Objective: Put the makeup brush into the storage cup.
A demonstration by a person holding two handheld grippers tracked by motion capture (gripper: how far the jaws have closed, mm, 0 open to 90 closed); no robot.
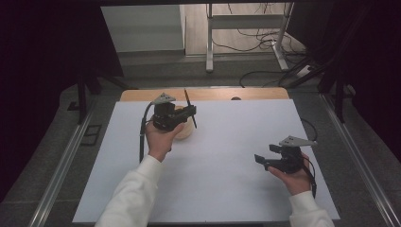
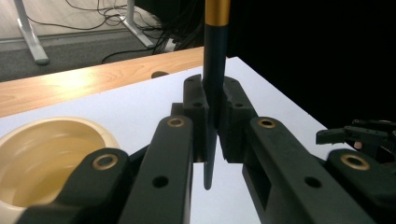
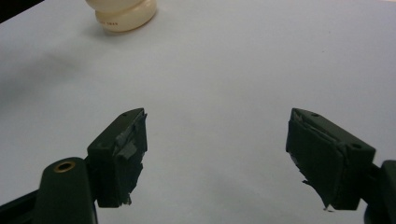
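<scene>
left gripper (image 2: pixel 212 135): my jaws clenched on the dark brush handle (image 2: pixel 215 70), upright, just beside the cream bowl (image 2: pixel 51 154)
right gripper (image 3: pixel 215 154): my jaws spread wide, grasping nothing, over the white table (image 3: pixel 224 74)

A lab recording booth: black curtains (image 1: pixel 42 71) flank the frame, loose cables (image 1: pixel 255 40) (top centre) cross the floor.
</scene>
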